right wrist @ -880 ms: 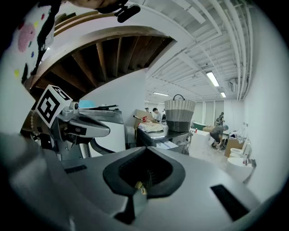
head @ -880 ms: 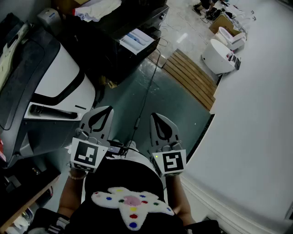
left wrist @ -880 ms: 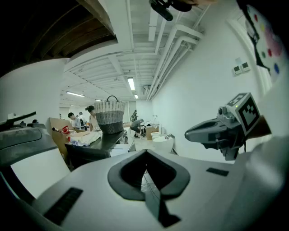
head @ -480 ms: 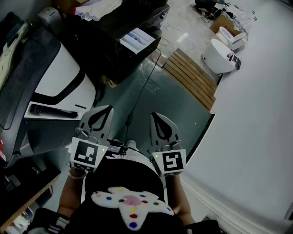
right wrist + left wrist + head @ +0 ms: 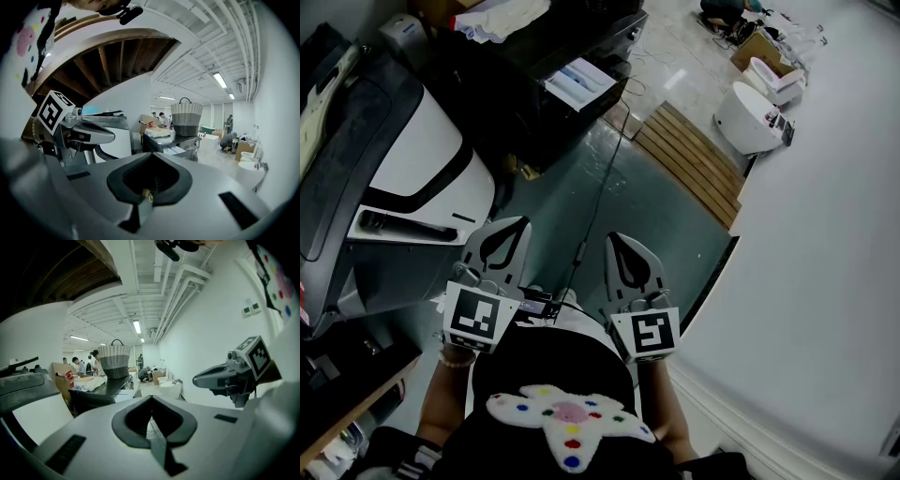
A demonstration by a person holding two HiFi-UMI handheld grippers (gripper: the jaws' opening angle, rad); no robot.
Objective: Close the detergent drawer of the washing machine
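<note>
A black washing machine (image 5: 534,56) stands at the far side of the green floor. Its detergent drawer (image 5: 579,82) is pulled out, showing white and blue compartments. The drawer also appears small in the left gripper view (image 5: 124,394) and in the right gripper view (image 5: 176,151). My left gripper (image 5: 511,225) and right gripper (image 5: 614,239) are held side by side close to the person's body, well short of the machine. Both are shut with nothing between the fingers. Each gripper shows in the other's view, the right gripper (image 5: 199,378) and the left gripper (image 5: 110,137).
A large white and black appliance (image 5: 412,159) stands at the left, near the left gripper. A wicker basket (image 5: 115,361) sits on the black machine. A wooden pallet (image 5: 694,159), a white round fixture (image 5: 750,117) and a white wall (image 5: 825,244) lie to the right. A cable (image 5: 605,187) runs across the floor.
Both grippers have kept their place and stay shut. Only the cable hanging between them has swayed a little.
</note>
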